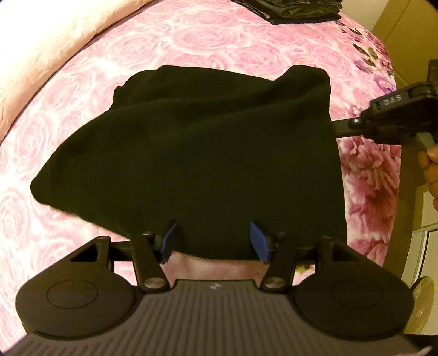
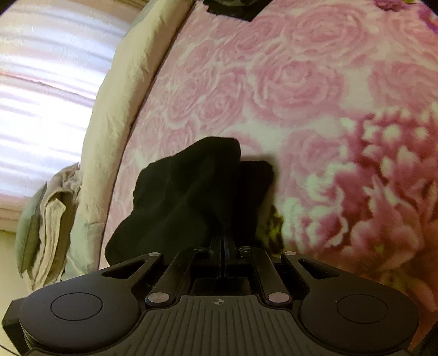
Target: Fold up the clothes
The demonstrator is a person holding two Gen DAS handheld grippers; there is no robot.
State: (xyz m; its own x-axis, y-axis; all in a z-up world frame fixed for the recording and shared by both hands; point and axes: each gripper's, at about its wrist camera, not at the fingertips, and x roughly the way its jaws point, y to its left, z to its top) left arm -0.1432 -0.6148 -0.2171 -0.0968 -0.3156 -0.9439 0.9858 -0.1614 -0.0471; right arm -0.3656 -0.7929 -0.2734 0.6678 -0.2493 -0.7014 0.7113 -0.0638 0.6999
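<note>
A black garment (image 1: pixel 208 153) lies partly bunched on the pink rose-patterned bedspread (image 1: pixel 191 41). My left gripper (image 1: pixel 215 241) is open, its blue pads (image 1: pixel 167 241) on either side of the garment's near edge, not closed on it. My right gripper (image 2: pixel 224 243) is shut on the black garment (image 2: pixel 191 197), pinching its right edge and holding it lifted; it shows in the left wrist view (image 1: pixel 388 115) at the right, its finger reaching under the cloth.
A folded dark stack (image 1: pixel 290 11) lies at the far edge of the bed. A cream pillow or quilt (image 2: pixel 115 131) runs along the bed's left side, with crumpled beige cloth (image 2: pixel 49 227) beside it. The bed's right edge drops off near a wall (image 1: pixel 410 22).
</note>
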